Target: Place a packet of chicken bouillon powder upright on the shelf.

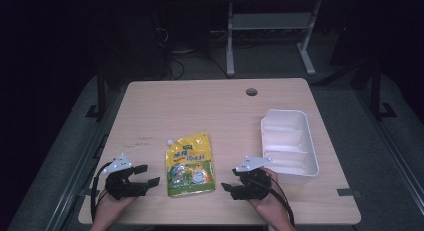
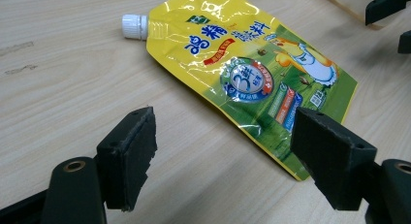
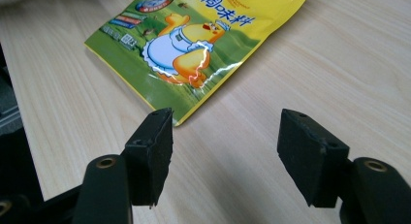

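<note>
Your left gripper has its jaws spread wide with nothing between them; the yellow seasoning pouch lies flat on the table just beyond them (white cap at its far corner). Your right gripper is spread too, the pouch's bottom corner just ahead of its left jaw. A white tray sits behind that gripper.
</note>
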`<state>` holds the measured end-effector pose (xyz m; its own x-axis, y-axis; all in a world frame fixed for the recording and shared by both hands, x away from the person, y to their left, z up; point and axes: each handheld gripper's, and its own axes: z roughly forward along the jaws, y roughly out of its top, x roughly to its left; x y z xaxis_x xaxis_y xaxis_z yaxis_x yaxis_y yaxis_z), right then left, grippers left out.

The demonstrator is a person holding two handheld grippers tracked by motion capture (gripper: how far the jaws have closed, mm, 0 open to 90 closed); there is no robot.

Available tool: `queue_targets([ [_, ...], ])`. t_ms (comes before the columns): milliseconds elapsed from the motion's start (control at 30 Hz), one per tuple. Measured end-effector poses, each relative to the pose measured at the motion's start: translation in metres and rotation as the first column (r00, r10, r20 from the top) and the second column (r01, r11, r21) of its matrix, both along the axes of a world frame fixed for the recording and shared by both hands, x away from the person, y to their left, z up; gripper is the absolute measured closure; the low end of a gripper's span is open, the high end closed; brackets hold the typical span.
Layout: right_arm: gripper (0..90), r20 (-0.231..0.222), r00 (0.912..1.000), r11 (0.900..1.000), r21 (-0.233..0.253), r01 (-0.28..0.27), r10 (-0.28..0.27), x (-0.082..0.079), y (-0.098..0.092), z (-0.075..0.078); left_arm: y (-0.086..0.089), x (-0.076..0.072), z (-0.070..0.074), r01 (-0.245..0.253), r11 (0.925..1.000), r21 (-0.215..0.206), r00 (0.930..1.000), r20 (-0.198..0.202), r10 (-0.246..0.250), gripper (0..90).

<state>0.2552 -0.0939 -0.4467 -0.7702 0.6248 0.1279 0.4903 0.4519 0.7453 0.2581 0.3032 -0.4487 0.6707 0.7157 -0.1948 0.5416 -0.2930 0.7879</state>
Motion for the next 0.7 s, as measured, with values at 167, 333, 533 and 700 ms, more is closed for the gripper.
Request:
queue_targets([
  [167,37.7,-0.017,0.9998,1.0,0.007,0.007,-0.007,0.003,0.0,-0.002,-0.001,0.004,0.004,0.001,1.0,-0.01,0.9998,0.017,0.0,25.5],
  [333,37.8,-0.045,0.9989,0.999,0.035,0.014,-0.013,0.009,0.003,-0.001,-0.005,0.007,0.006,0.009,0.9998,-0.017,0.9999,0.01,-0.009,28.9],
  [533,37.0,-0.06,0.9976,0.998,0.057,0.037,-0.034,0.025,0.01,0.014,-0.013,0.013,0.007,0.042,0.999,-0.012,0.9989,-0.019,-0.042,35.6],
  [700,35.9,-0.083,0.9958,0.997,0.07,0.044,-0.038,0.042,0.018,0.024,-0.023,0.016,0.008,0.055,0.9981,-0.029,0.9971,-0.052,-0.056,37.0],
])
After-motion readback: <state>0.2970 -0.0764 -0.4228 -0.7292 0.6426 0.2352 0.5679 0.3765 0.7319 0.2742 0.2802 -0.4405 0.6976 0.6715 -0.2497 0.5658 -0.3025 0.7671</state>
